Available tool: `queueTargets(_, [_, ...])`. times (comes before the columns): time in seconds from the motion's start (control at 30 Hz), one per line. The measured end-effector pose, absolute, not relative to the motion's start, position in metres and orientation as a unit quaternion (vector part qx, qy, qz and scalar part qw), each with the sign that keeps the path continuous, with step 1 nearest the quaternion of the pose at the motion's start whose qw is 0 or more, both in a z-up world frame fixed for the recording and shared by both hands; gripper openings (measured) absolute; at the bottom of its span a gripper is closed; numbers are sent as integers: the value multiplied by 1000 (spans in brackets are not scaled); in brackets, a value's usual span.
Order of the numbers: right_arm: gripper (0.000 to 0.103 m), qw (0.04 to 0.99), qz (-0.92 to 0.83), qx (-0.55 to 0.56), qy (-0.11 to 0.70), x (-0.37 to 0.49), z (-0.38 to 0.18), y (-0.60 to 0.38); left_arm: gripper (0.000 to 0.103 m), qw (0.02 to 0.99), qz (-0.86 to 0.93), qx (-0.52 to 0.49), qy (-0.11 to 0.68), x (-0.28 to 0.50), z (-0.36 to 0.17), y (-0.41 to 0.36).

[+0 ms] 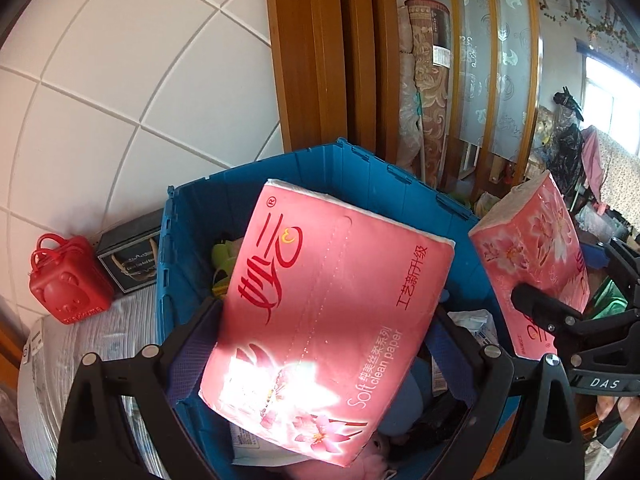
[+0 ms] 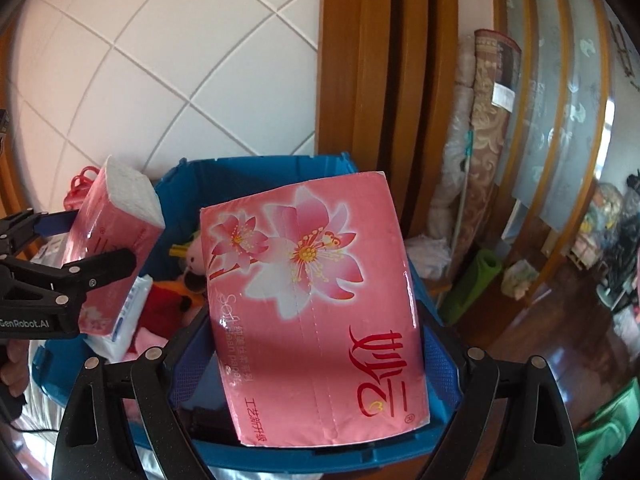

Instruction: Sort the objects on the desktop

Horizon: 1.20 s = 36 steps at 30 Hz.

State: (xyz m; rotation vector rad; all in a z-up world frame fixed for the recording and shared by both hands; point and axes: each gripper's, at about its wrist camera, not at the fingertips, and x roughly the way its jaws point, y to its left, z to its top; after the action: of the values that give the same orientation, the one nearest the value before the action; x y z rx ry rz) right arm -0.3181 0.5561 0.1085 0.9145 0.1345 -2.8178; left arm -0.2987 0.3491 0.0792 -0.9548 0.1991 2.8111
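Holding a pink tissue pack (image 1: 324, 316) tight between its two fingers, the left gripper (image 1: 320, 344) hangs over the blue bin (image 1: 188, 232). The right gripper (image 2: 316, 344) is clamped on a second pink tissue pack (image 2: 312, 304), also above the bin, just beside the first. Soft toys (image 2: 168, 304) and a white tissue pack (image 2: 128, 320) lie inside. A red piggy box (image 1: 68, 284) sits beside the bin's left wall.

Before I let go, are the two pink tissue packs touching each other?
Apart. The left wrist view shows blue crate wall between the left gripper's tissue pack and the right gripper's tissue pack, a plain gap.
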Motion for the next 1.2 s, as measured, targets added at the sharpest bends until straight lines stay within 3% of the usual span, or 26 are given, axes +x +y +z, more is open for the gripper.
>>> queueTargets(0.53, [91,93,-938,331,38,-336,84,564,101,64,940,-327,77,-303,65,363])
queueTargets(0.87, [103,95,-939,328,37,-340,82,568,102,51,947,-303,88,-299,71,366])
queueTargets(1.2, [103,90,-939,330,35,-323,88,566,102,50,955,-285,60,-268,76,351])
